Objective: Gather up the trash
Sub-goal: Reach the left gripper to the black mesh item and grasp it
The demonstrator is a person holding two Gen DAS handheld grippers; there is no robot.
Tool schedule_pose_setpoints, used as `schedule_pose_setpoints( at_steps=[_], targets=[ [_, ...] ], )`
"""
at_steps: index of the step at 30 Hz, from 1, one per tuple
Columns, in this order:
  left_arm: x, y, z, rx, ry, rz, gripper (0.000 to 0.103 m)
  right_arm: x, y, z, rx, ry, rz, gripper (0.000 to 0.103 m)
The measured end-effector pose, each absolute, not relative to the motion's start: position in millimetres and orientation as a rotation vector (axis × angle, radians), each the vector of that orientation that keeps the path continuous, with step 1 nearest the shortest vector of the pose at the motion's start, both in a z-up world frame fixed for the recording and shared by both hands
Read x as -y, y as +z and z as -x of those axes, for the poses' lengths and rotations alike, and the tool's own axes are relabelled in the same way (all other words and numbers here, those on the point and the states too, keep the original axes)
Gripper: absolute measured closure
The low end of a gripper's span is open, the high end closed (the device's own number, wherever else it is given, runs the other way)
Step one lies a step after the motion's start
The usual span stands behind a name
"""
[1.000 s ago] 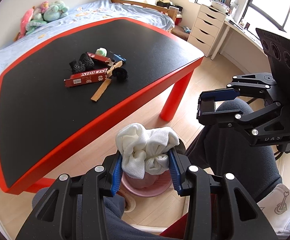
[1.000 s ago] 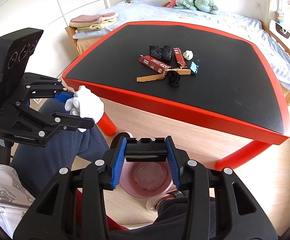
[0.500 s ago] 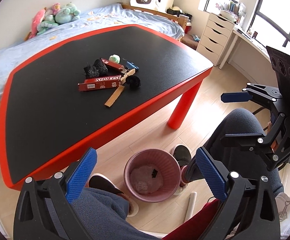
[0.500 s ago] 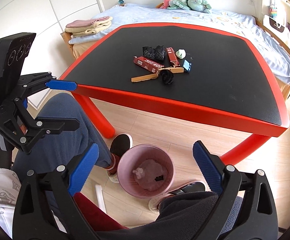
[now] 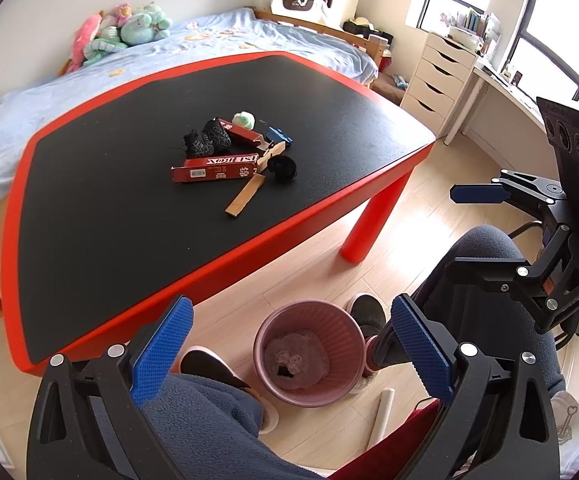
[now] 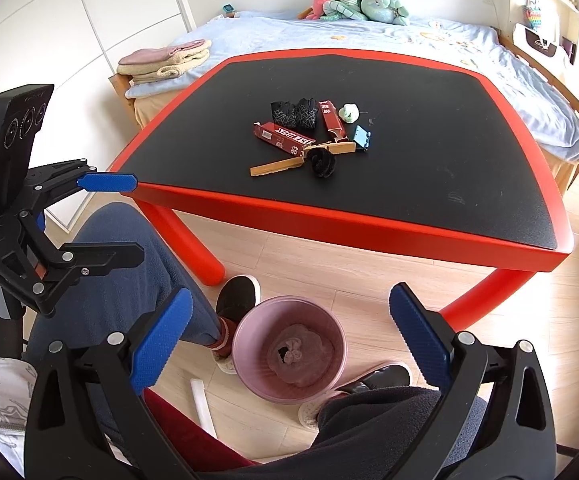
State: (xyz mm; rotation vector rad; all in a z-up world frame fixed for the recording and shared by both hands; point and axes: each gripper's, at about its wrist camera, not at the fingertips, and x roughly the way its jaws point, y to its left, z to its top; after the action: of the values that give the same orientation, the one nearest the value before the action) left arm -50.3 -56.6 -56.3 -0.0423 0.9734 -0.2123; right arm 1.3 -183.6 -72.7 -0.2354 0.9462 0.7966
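A pink trash bin (image 5: 307, 350) stands on the floor by my knees, with a crumpled wad and a small black piece inside; it also shows in the right wrist view (image 6: 291, 346). My left gripper (image 5: 289, 350) is open and empty above it. My right gripper (image 6: 287, 344) is open and empty above it too. On the black table (image 5: 109, 208) lies a trash cluster: a red box (image 5: 214, 168), a second red box (image 6: 332, 119), two black crumpled pieces (image 5: 205, 142), a black ball (image 5: 282, 167), a wooden strip (image 5: 245, 196), a pale green wad (image 5: 244, 120) and a small blue item (image 5: 279, 135).
The table has a red rim and red legs (image 5: 373, 220). A bed with plush toys (image 5: 125, 30) lies behind it. White drawers (image 5: 437, 80) stand at the right. Folded towels (image 6: 165, 60) lie on the bed end. A white tube (image 5: 381, 412) lies on the floor near the bin.
The left gripper opened and dropped its white wad; the right gripper opened and dropped its black piece. Both now lie in the bin. Both grippers have since lifted slightly.
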Motion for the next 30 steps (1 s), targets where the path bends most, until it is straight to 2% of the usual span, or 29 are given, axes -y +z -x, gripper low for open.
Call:
schedule_pose_setpoints(
  at_steps=[14, 30],
  targets=[
    [25, -42, 23, -0.937, -0.142, 0.082, 0.008, 165, -59, -35, -0.923, 0.78, 0.259, 0.006],
    [-6, -50, -68, -0.974, -0.115, 0.118, 0.008, 120, -73, -104, -0.953, 0.778, 0.308, 0.006]
  ],
)
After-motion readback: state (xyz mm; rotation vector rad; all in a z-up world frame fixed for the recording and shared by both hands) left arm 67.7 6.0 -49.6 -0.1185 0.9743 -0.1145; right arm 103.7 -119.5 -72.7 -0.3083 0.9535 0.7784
